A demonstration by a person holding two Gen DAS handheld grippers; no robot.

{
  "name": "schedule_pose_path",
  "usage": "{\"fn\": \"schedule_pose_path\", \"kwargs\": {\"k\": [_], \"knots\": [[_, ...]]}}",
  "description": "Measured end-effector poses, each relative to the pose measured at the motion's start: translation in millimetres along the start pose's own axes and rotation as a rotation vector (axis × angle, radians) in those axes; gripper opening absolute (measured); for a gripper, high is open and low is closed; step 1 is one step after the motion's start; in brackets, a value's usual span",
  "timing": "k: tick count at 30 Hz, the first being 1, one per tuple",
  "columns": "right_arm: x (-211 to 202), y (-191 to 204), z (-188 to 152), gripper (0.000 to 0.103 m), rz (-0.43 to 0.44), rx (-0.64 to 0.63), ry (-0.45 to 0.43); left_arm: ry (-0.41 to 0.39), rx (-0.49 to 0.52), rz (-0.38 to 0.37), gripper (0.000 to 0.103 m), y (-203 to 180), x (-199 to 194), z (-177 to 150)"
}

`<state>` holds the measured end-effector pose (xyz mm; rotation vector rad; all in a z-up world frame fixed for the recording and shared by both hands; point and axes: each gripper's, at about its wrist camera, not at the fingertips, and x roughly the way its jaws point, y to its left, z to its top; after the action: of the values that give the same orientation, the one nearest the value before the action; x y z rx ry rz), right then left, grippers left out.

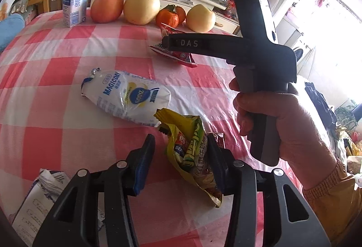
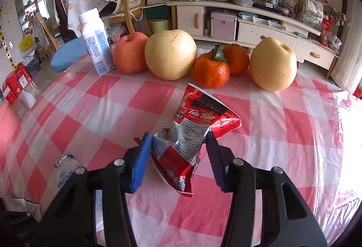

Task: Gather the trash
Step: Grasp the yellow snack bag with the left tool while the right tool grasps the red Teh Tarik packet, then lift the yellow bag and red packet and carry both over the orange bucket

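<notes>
Nearest you, your left gripper stands at a narrow gap with the crumpled yellow wrapper between its fingers. The wrapper lies against the right finger, while the blue-padded left finger stands clear of it, so you cannot call it a firm pinch. The wrapper's lower end is hidden behind the gripper body.

Your right gripper has its jaws narrowed around the red sachet, both pads touching its crumpled sides. The sachet's near edge is cut off by the fingers, and the rest rests on the checked tablecloth. In the left wrist view your hand wraps that tool's handle.

Left of the yellow wrapper lies a flattened white pouch, apparently empty. A crushed paper carton shows at the lower left, half hidden by the left gripper; what it holds cannot be told.

Further back stand a white milk carton, upright, its contents not visible, then an apple, a large pear, two mandarins, one partly behind the other, and a second pear.

Beyond the table, a cluttered cabinet is too small to read.
</notes>
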<state>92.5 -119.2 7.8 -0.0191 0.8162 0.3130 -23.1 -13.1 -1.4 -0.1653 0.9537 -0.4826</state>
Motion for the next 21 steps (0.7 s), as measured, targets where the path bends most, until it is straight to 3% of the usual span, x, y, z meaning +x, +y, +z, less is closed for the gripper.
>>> {"fn": "schedule_pose_path", "kwargs": {"k": [10,21], "knots": [[-21,-15,-11,0.031,0.019,0.062,-0.035,-0.007,0.0,-0.017,0.032,-1,-5,-2],[-44,-22,-27,0.026,0.0,0.123,-0.048,-0.076,-0.024,-0.034,0.031,11,-34,4]]}}
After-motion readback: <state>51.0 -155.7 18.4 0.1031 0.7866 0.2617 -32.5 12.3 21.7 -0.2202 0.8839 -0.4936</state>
